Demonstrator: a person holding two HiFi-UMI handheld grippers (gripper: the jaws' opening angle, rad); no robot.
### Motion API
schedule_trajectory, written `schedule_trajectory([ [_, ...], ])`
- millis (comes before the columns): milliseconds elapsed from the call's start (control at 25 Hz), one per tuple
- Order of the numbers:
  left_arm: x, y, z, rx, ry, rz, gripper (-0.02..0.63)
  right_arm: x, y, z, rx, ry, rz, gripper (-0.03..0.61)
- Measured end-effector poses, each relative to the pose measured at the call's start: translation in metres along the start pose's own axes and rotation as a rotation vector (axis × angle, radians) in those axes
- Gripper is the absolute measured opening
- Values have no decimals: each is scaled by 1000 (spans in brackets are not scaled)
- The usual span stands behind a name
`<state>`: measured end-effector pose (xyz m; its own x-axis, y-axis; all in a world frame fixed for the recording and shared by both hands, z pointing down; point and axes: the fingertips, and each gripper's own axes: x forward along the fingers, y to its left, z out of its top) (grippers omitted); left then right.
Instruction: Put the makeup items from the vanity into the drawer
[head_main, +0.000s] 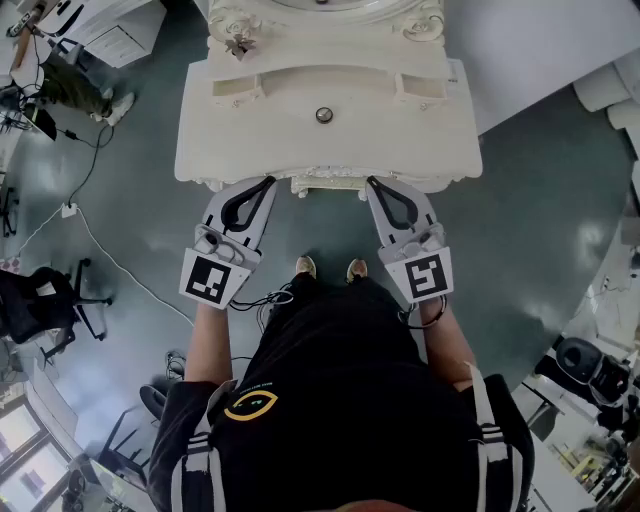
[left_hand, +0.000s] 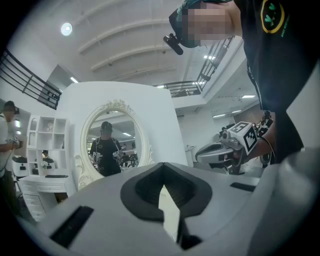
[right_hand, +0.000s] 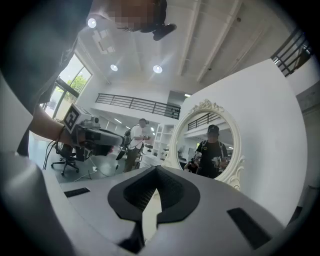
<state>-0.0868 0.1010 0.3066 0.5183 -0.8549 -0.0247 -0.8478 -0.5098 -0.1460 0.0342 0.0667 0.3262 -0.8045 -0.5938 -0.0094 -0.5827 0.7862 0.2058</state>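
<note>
Cream vanity is cropped at its far edge — items there are unreadable. Left gripper and right gripper are closed, empty.

Vanity tabletop mostly bare; wide free run across front and both ends; only a small round item sits mid-top; raised back ledge with two recesses and the mirror close off the rear; small clutter on the ledge's left end; left tongs and right tongs level at the front edge, well apart, clear gap between them, both closed and empty; floor at left carries a cable and an office chair, well away from the tongs.
</note>
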Motion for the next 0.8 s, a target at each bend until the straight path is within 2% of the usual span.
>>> schedule_trajectory([
  [800, -4, -5, 2, -1, -1, 7, 18, -1, 6, 3, 4, -10, 7, 21],
])
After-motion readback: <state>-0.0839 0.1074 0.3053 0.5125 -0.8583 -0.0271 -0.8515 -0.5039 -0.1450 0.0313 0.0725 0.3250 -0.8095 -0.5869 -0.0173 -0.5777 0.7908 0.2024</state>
